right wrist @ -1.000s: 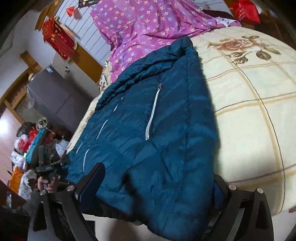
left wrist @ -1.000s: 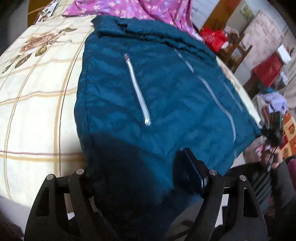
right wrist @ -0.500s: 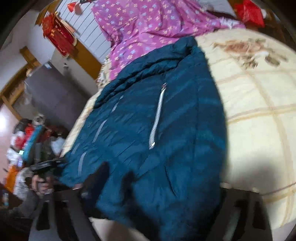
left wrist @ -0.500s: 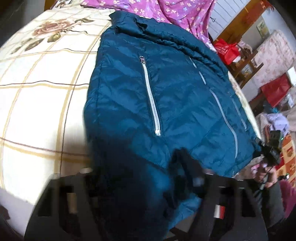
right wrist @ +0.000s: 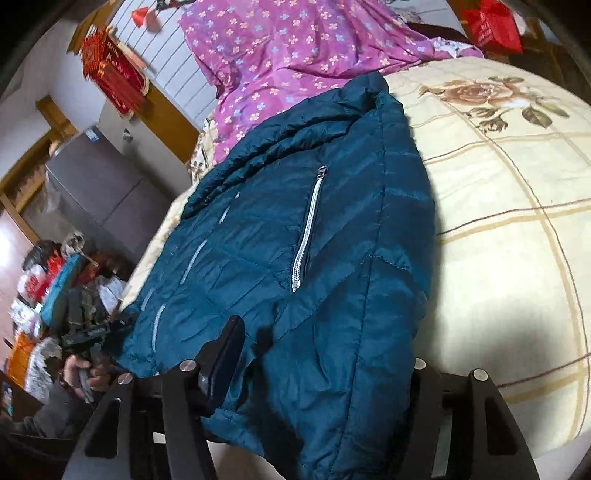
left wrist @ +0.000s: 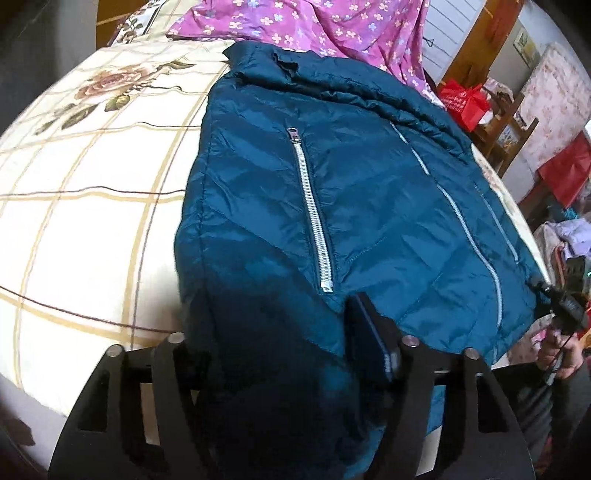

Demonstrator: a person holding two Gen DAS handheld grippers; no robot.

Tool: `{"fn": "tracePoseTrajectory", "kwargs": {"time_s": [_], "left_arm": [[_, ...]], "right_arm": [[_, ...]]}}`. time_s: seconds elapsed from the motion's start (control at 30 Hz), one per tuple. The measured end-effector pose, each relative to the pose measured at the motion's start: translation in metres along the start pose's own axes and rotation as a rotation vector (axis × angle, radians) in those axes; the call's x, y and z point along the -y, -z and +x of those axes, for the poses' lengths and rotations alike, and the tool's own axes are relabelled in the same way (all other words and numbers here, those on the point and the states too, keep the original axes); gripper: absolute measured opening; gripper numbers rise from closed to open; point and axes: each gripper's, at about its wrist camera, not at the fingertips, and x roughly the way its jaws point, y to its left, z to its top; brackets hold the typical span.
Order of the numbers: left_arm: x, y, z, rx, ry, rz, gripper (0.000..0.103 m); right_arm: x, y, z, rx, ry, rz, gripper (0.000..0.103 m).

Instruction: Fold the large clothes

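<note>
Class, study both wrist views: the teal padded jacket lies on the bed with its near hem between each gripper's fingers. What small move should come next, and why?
Probably close both grippers onto the hem. The teal jacket lies spread on the bedsheet, its near edge bunched inside the left gripper and the right gripper; a firm pinch seems needed before lifting to fold.

Home bedroom: bed (left wrist: pixel 92 206), floral sheet

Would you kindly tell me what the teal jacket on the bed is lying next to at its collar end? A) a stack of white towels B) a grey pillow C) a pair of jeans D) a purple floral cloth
D: a purple floral cloth lies bunched just beyond the collar of the teal jacket.
</note>
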Motion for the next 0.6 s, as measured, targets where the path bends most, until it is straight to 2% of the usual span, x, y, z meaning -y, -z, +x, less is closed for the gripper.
{"fn": "tracePoseTrajectory", "kwargs": {"time_s": [0.03,0.1,0.13,0.17,0.2,0.23,0.27,0.3,0.43,0.6], "left_arm": [[0.000,-0.001,0.001,-0.005,0.012,-0.001,0.073],[0.000,-0.001,0.000,-0.002,0.016,-0.005,0.073],[0.000,-0.002,0.000,0.004,0.016,-0.015,0.073],[0.000,-0.001,0.000,0.007,0.008,-0.019,0.067],[0.001,-0.001,-0.001,0.014,-0.049,-0.018,0.042],[-0.001,-0.001,-0.001,0.015,-0.048,-0.027,0.036],[-0.004,0.000,-0.003,0.016,-0.028,-0.046,0.018],[-0.008,0.000,-0.006,0.019,-0.006,-0.068,0.013],[-0.002,0.006,-0.027,0.045,-0.028,-0.026,0.011],[0.003,0.018,-0.059,0.081,-0.013,0.005,0.010]], "right_arm": [[-0.005,-0.001,0.001,-0.008,0.041,-0.029,0.049],[-0.010,0.000,0.004,-0.011,0.106,-0.072,0.041],[-0.010,-0.001,0.005,-0.015,0.109,-0.073,0.034],[-0.010,-0.001,0.005,-0.019,0.104,-0.069,0.031],[-0.011,-0.002,0.005,-0.016,0.109,-0.073,0.028],[-0.014,-0.003,0.003,-0.009,0.118,-0.090,0.026],[-0.018,-0.004,0.001,0.002,0.120,-0.103,0.024],[-0.022,-0.004,-0.004,0.019,0.118,-0.115,0.022],[-0.026,0.000,-0.025,0.088,0.090,-0.076,0.015],[-0.037,0.018,-0.051,0.141,0.075,-0.048,0.014]]}}
